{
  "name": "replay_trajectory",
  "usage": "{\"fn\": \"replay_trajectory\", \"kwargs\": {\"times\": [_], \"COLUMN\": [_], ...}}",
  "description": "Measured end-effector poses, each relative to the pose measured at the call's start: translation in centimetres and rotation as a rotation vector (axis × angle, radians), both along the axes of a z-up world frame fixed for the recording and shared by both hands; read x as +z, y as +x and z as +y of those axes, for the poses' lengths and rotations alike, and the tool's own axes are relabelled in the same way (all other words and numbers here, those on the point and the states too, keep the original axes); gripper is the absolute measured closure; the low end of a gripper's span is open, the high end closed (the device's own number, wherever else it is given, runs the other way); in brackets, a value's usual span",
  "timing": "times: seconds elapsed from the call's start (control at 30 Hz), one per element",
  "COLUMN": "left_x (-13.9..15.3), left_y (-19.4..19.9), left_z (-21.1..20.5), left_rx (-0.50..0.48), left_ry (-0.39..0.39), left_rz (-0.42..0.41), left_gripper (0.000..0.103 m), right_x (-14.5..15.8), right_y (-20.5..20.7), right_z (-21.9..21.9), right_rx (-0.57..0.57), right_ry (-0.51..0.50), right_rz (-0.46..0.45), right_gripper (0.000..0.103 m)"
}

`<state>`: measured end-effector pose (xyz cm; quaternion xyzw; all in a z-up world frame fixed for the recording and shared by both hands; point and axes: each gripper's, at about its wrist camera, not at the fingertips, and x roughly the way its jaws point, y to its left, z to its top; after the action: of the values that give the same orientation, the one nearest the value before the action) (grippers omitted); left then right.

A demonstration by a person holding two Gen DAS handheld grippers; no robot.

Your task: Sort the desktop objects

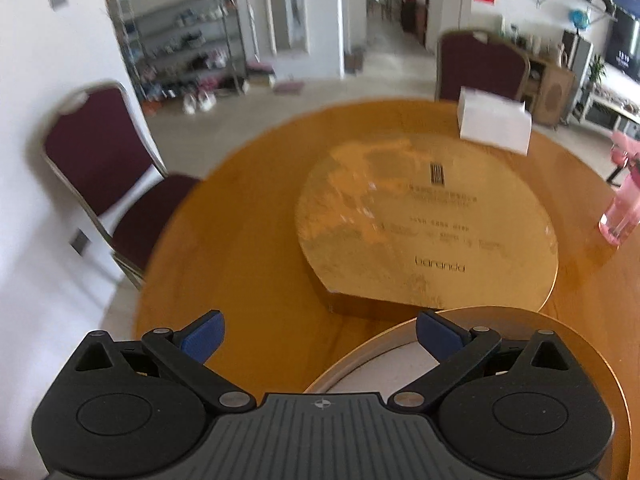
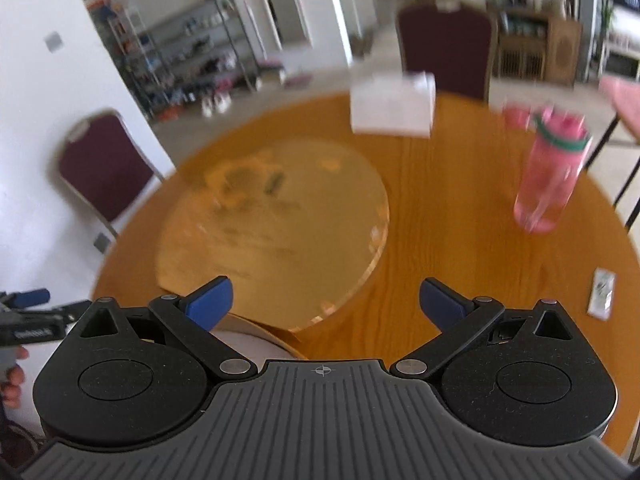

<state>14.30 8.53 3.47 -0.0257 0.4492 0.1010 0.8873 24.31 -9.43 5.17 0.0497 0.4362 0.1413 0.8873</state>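
1. Left claw (image 1: 318, 336): blue-padded fingers spread wide, nothing between them. It hangs above the round orange-brown wooden desk (image 1: 248, 240).
2. Right claw (image 2: 324, 304): also spread wide, empty, above the same desk.
3. Translucent pink water bottle with a green-banded lid (image 2: 548, 176) stands upright, well ahead and right of the right claw; from the left wrist it shows at the far right edge.
4. White rectangular box (image 2: 394, 106) sits at the desk's far side, well apart from both claws.
5. Small white flat packet (image 2: 602, 292) lies right of the right claw.
6. Round amber glass turntable (image 1: 424, 220) fills the desk centre; lettering blurred.
7. Tan-rimmed round tray (image 1: 384, 338) lies just under the left claw's right finger.
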Motion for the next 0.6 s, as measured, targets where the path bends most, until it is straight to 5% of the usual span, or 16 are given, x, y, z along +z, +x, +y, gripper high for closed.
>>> {"fn": "replay_trajectory", "kwargs": {"times": [0.17, 0.43, 0.6], "left_x": [-2.5, -4.8, -6.7], "left_y": [5.0, 10.4, 12.8], "left_z": [2.5, 6.3, 7.4], "left_rx": [0.026, 0.096, 0.156], "left_ry": [-0.084, -0.309, -0.323], "left_rz": [0.057, -0.011, -0.033], "left_gripper": [0.006, 0.006, 0.006], "right_x": [-5.6, -11.3, -13.1], "right_y": [5.0, 11.7, 15.1], "right_z": [-0.4, -0.4, -0.2], "right_rx": [-0.039, -0.115, -0.141], "right_ry": [0.041, 0.164, 0.202], "right_rz": [0.096, 0.115, 0.123], "right_gripper": [0.007, 0.008, 0.007]}}
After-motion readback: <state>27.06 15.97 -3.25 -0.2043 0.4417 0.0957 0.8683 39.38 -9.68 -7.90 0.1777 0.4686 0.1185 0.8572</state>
